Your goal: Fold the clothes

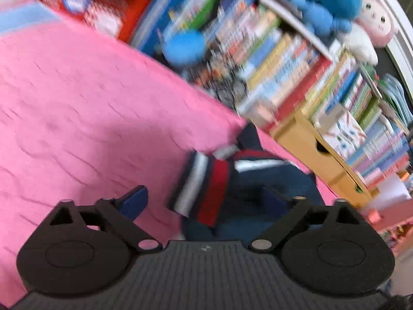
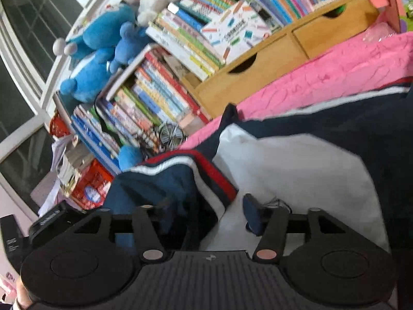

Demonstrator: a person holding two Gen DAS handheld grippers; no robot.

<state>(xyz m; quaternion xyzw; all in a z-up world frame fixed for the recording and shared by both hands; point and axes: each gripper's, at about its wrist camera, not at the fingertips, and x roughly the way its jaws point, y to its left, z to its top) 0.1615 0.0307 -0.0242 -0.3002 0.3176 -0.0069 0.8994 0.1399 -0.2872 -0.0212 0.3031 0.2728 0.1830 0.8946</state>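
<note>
Pink bedspread blurred | left jaws open | right jaws spread, jacket part-hidden

Left claw: matt black plastic, ribbed base. Beneath it, crinkled pink cloth cover. Ahead, soft knit navy garment; beyond, smooth wooden drawer box.

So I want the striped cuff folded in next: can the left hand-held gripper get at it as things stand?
Probably yes. The left hand-held gripper is open, and the striped cuff lies right ahead between its fingers on the pink bedspread, with nothing over it. The picture is blurred, so contact is unclear.
</note>
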